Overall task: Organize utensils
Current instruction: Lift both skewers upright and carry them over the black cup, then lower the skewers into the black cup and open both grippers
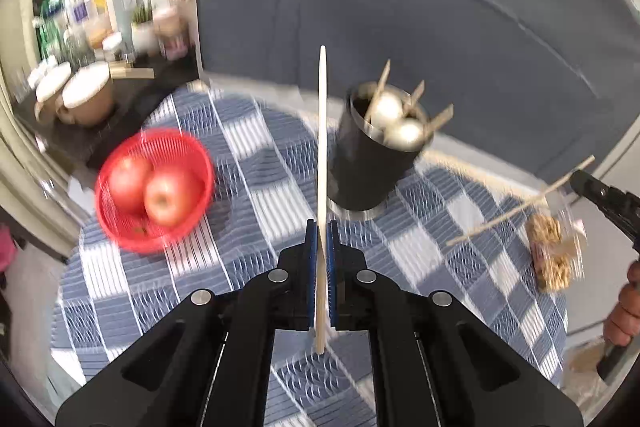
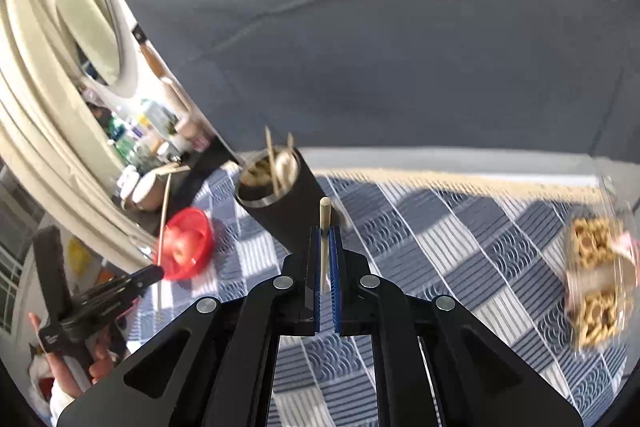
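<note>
Blurred red basket (image 1: 154, 189); snack packet (image 2: 596, 287)

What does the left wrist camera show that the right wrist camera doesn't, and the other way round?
Only the left wrist view shows the long chopstick edge-on between the left gripper fingers, and two apples inside the red basket. Only the right wrist view shows the short chopstick end clamped in the right gripper. Both show the black utensil holder, the checked tablecloth and the wrapped snacks.
</note>
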Demonstrator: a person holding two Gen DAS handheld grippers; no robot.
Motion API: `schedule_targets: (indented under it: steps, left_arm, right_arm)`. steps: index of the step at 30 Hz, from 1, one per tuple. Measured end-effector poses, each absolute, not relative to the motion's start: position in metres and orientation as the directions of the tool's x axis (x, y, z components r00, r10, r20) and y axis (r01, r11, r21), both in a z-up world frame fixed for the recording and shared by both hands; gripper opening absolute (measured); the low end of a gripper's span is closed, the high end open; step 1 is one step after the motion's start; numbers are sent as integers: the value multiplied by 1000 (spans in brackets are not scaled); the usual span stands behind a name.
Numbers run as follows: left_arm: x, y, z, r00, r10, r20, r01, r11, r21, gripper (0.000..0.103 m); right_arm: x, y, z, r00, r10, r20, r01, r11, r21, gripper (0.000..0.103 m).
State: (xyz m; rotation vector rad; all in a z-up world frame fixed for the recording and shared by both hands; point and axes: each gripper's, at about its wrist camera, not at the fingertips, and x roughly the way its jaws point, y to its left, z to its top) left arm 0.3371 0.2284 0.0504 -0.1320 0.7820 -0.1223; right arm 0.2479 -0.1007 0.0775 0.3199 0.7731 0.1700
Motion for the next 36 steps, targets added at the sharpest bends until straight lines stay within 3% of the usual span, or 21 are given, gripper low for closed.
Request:
schedule_targets:
  steps: [6, 15, 26, 32, 36]
  left_arm:
    - [383, 212, 90, 735, -257, -628, 164, 965, -204, 5]
    - [450, 183, 83, 699, -416, -581, 280, 908, -313, 5]
    - [507, 169, 47, 676, -431, -597, 282, 901, -331, 5]
    - [508, 170, 24, 651, -479, -589, 267, 871, -413, 5]
    - [491, 163, 19, 670, -439, -598, 279, 896, -346, 5]
  right_arm:
    - [275, -83, 112, 731, 223, -645, -69, 964, 255, 4]
    - [320, -47, 147, 747, 235, -622, -150, 971, 187, 4]
    - [361, -31, 136, 698, 218, -682, -152, 976, 157, 4]
    - [368, -30, 114, 674, 192, -713, -123, 981, 148, 4]
    - [372, -28, 103, 645, 224, -731, -132, 974, 182, 4]
